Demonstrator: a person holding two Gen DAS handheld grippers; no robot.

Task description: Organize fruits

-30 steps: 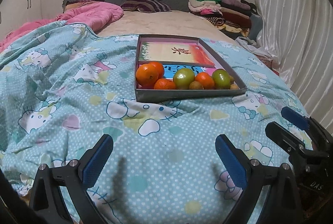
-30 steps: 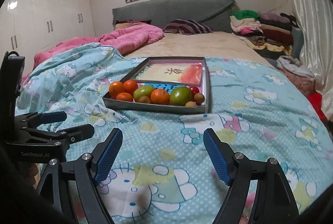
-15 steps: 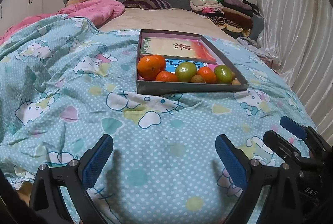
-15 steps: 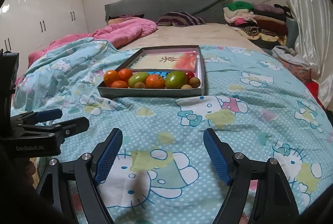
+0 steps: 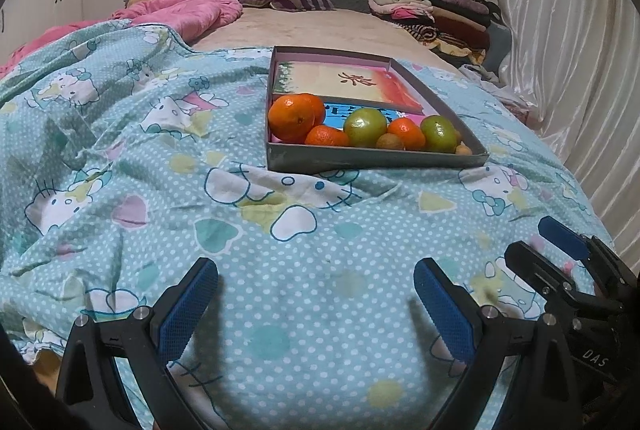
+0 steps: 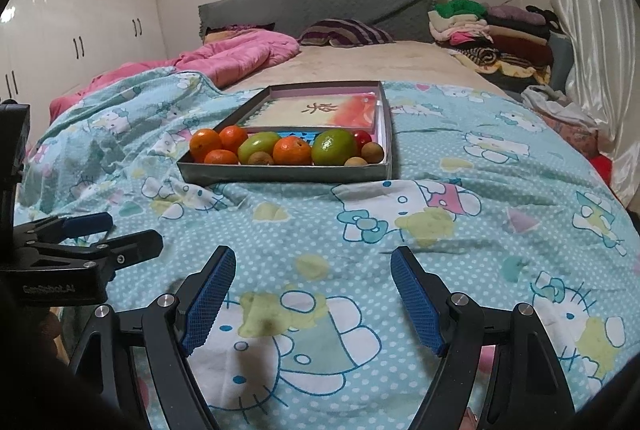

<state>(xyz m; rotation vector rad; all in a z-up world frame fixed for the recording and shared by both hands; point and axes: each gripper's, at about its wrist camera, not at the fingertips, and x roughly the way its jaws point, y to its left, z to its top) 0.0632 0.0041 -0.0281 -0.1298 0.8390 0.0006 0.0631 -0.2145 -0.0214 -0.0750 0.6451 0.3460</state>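
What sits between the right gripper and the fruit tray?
Nothing but bedding: in the right wrist view only the blue cartoon-print quilt lies between the open right gripper and the grey tray of fruit.

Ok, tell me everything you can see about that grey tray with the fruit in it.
The grey tray is a shallow rectangular box, apparently cardboard, with low walls and a pinkish lining. It lies flat on the cartoon-cat blanket, ahead of both grippers, untouched. Its far part holds a flat printed card with a brush character. Along the near wall sit oranges, two green fruits, small brown fruits and a red one.
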